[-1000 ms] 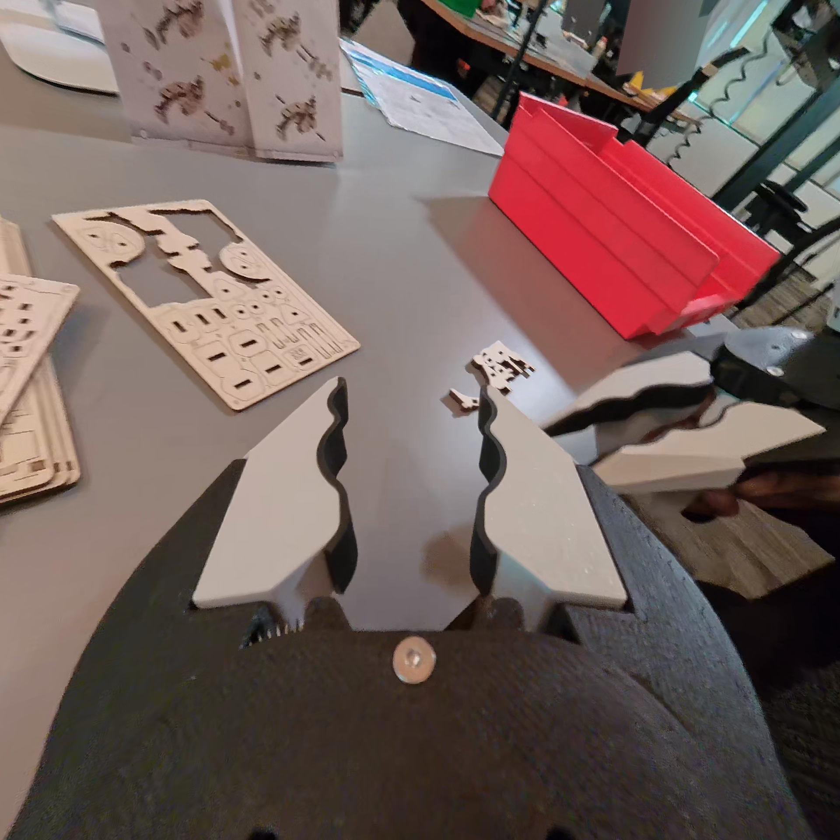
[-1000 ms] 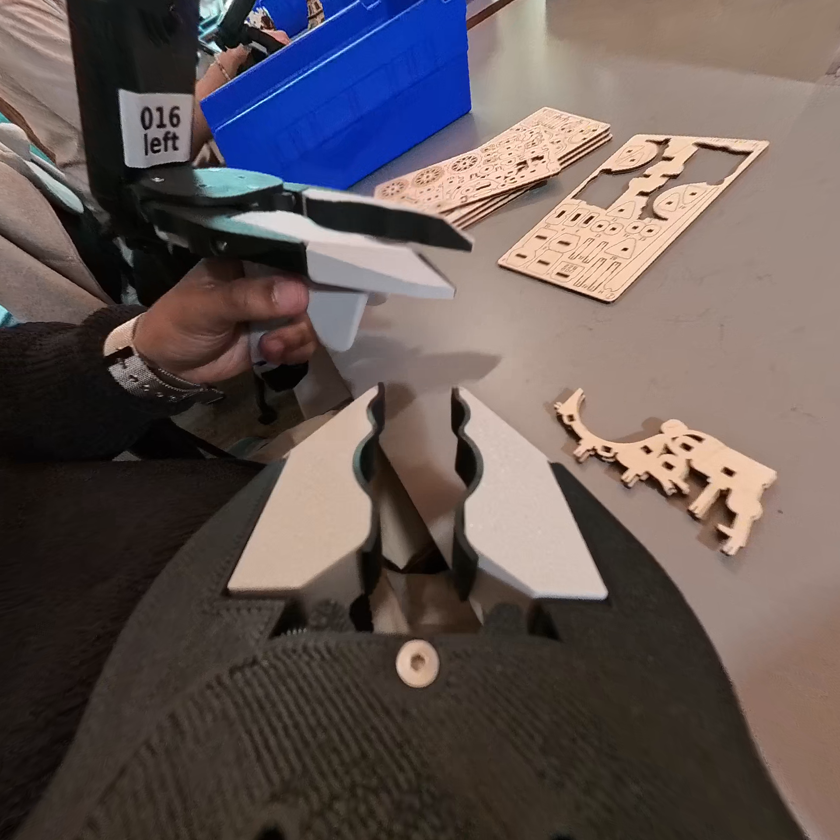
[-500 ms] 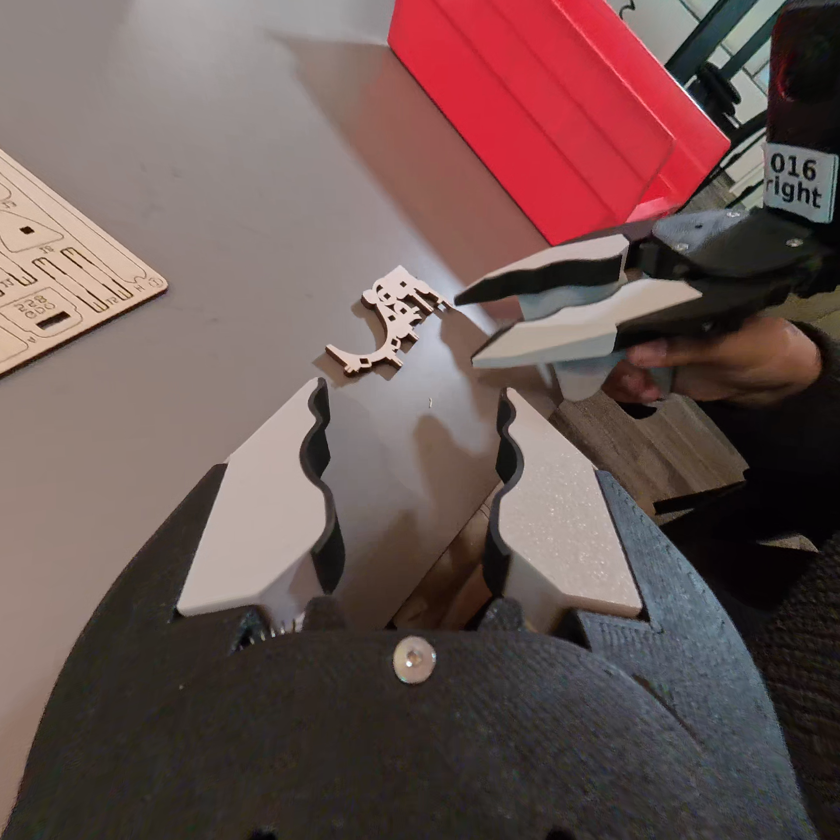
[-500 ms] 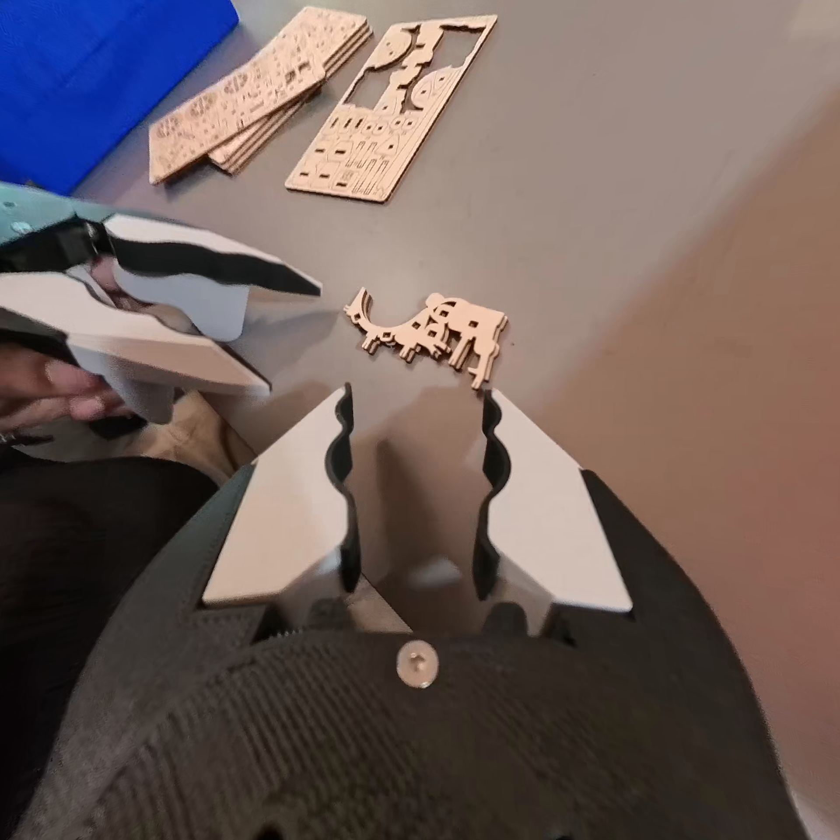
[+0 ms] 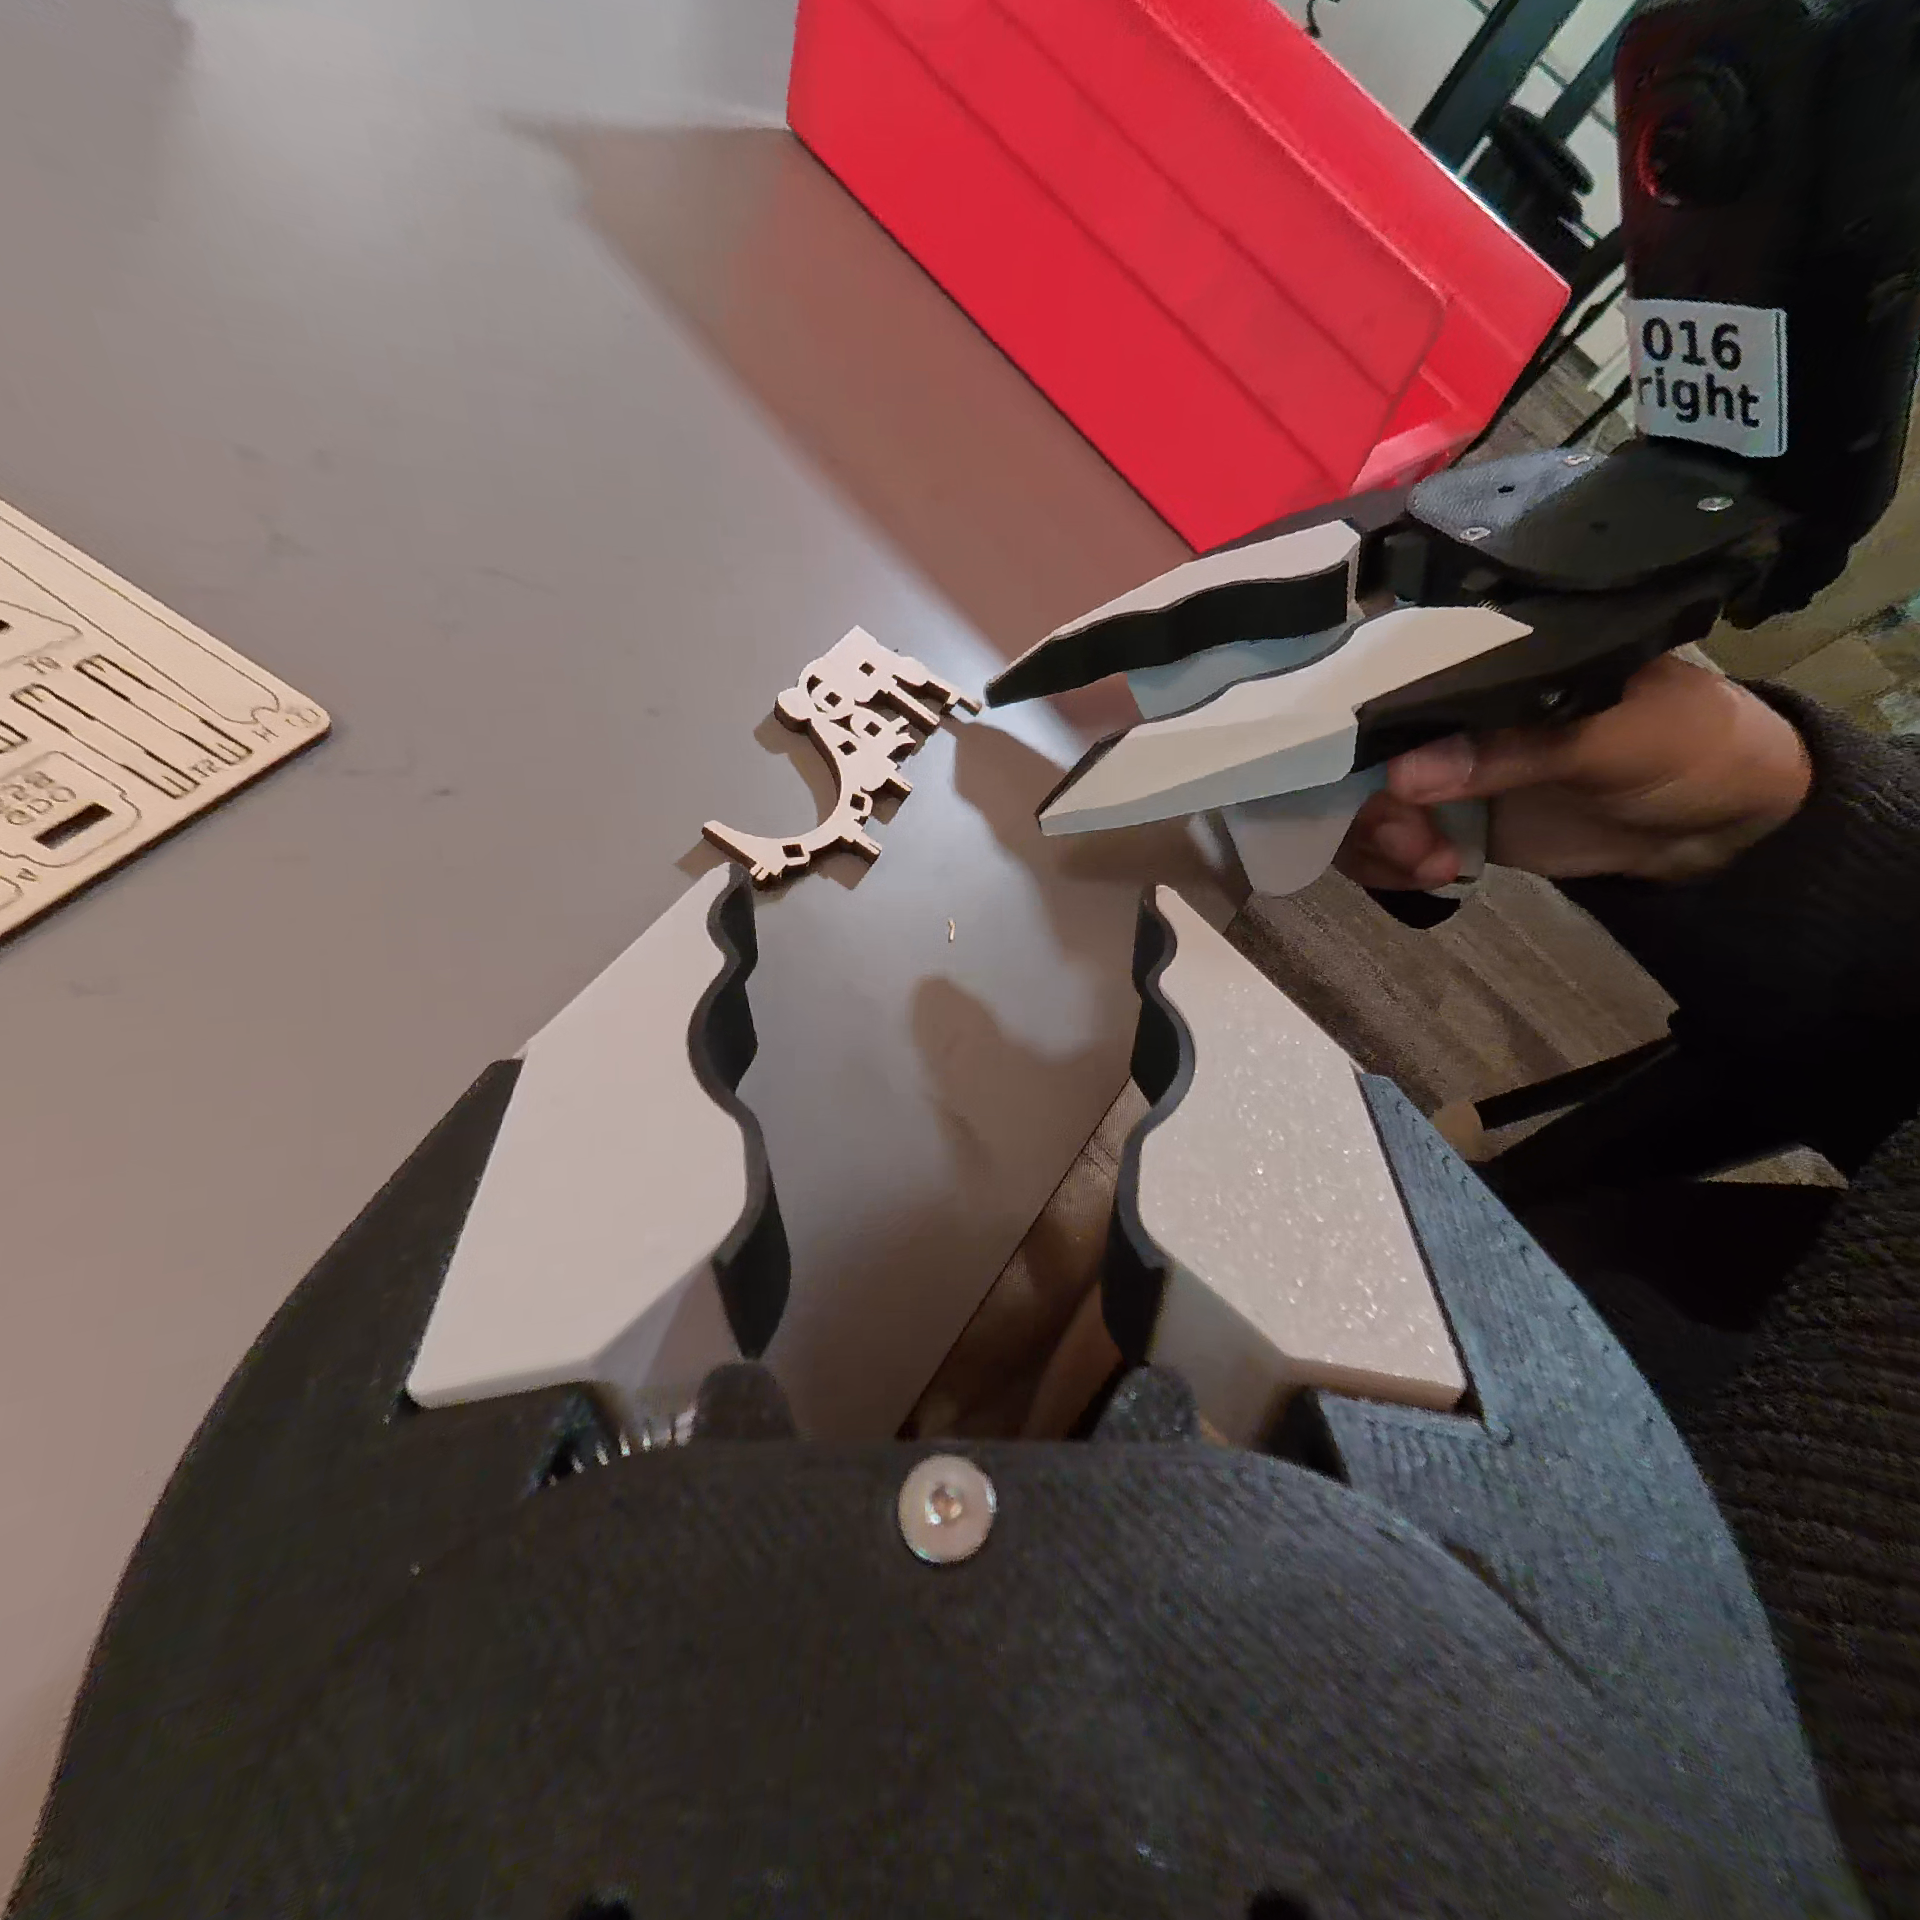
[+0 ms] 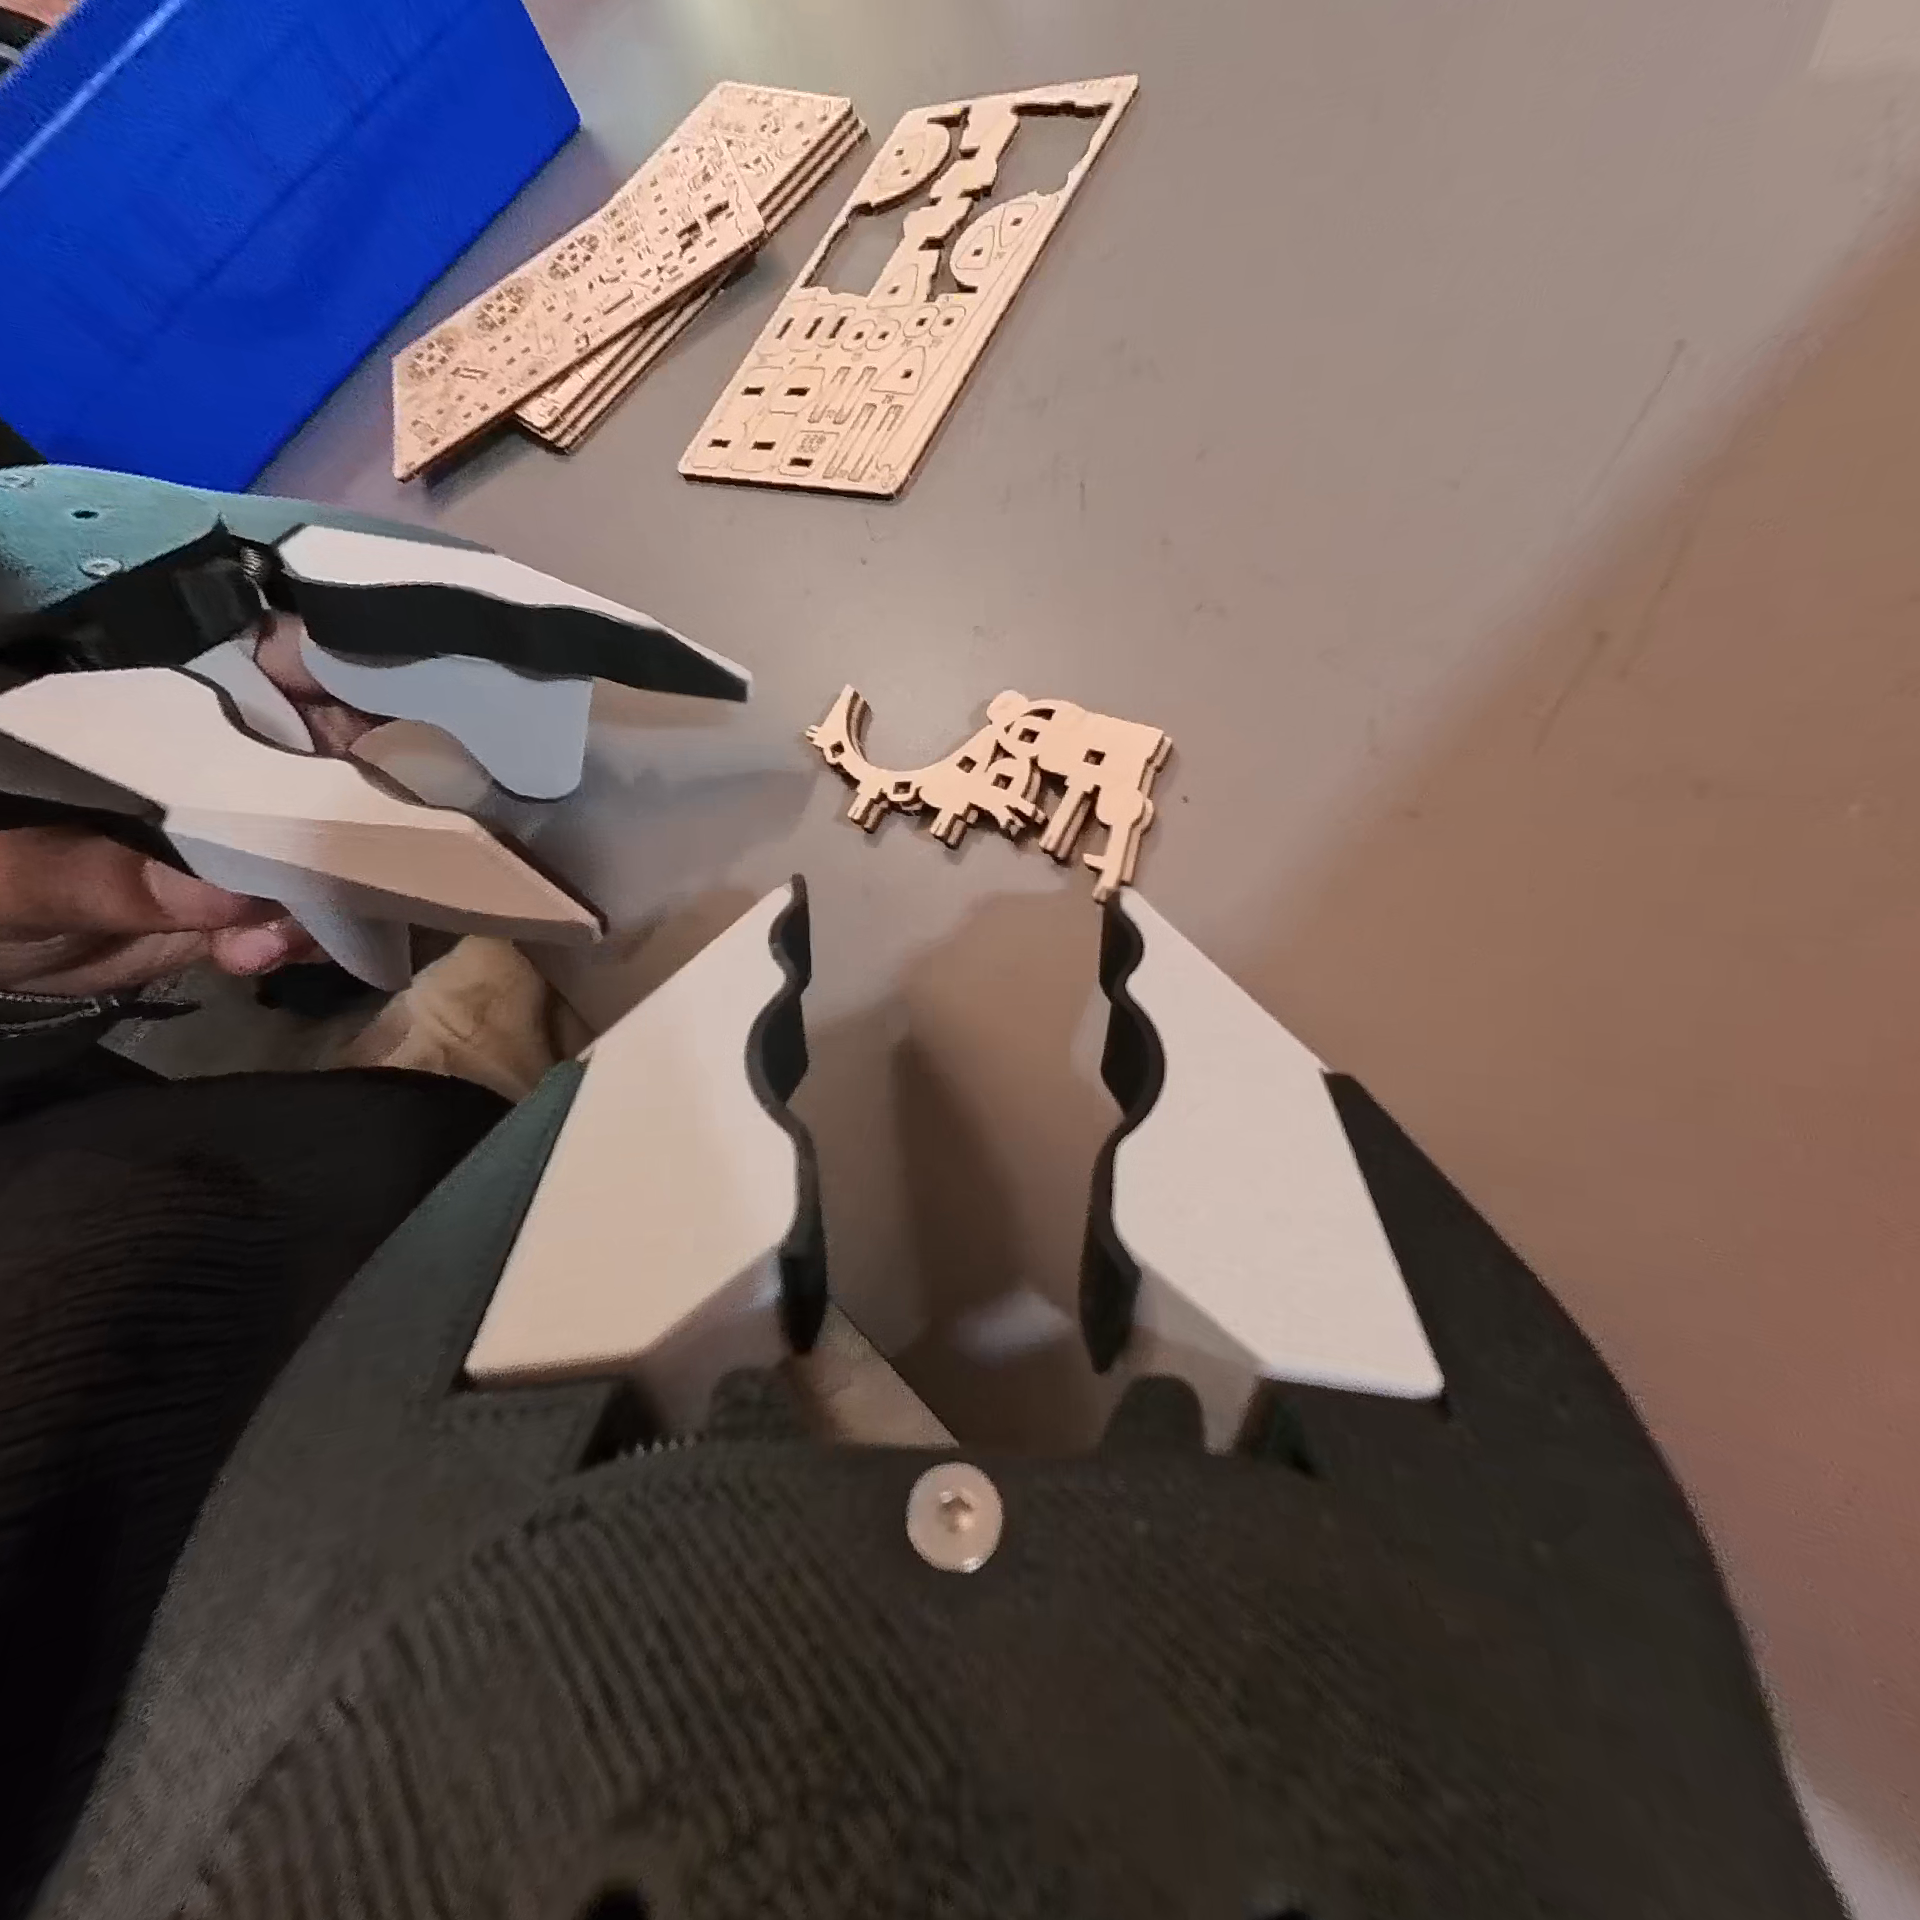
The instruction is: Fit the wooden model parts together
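Left claw (image 5: 940,904): jaws spread wide, nothing between them, positioned over the near edge of the grey worktop (image 5: 416,416). Its left fingertip sits just beside the tail end of the wooden model part (image 5: 847,769), without clear contact.

Right claw (image 6: 951,904): jaws spread wide and empty, also above the worktop's near edge. Its right fingertip lies just short of one leg of the wooden model part (image 6: 1023,774); contact cannot be confirmed.

The wooden model part is a flat, light-coloured cut-out with a curved tail, several short legs and small square holes. It lies flat on the worktop between the two claws, gripped by neither. In the left wrist view the right claw (image 5: 1023,758) points at the part from the right side, held by a hand (image 5: 1590,800) in a dark sleeve.

Farther back on the worktop:
- a single punched-out wooden sheet (image 6: 904,291), lying flat;
- a fanned stack of wooden sheets (image 6: 623,281), just beside it;
- a blue bin (image 6: 239,208) beyond the stack;
- a red bin (image 5: 1143,239) on the opposite side, well apart from the part.
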A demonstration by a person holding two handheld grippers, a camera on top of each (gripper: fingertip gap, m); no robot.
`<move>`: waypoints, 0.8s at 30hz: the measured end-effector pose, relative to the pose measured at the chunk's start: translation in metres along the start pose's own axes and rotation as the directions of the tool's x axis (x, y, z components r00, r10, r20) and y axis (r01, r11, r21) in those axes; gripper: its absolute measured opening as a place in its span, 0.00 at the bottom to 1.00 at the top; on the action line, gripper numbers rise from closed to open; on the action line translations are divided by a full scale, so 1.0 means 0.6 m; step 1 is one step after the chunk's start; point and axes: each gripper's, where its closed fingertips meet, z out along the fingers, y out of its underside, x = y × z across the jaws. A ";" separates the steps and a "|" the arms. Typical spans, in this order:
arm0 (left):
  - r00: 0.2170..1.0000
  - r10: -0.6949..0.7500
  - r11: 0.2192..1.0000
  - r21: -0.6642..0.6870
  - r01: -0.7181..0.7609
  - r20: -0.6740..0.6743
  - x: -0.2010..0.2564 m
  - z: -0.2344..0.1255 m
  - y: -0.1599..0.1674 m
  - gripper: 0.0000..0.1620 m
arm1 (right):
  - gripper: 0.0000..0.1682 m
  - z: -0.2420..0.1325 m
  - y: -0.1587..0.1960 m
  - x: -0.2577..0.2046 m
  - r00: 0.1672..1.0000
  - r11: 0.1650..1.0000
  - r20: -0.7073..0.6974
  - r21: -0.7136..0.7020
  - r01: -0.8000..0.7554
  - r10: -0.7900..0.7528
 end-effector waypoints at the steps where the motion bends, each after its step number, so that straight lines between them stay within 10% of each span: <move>1: 1.000 0.007 1.000 0.008 -0.007 -0.002 0.002 -0.003 -0.003 0.45 | 0.32 -0.001 -0.003 -0.003 1.000 1.000 0.004 0.009 0.007 -0.007; 24: 0.996 -0.023 1.000 0.004 0.024 -0.089 0.038 -0.007 0.003 0.45 | 0.18 -0.050 -0.077 -0.084 0.965 0.956 0.244 0.291 0.022 -0.096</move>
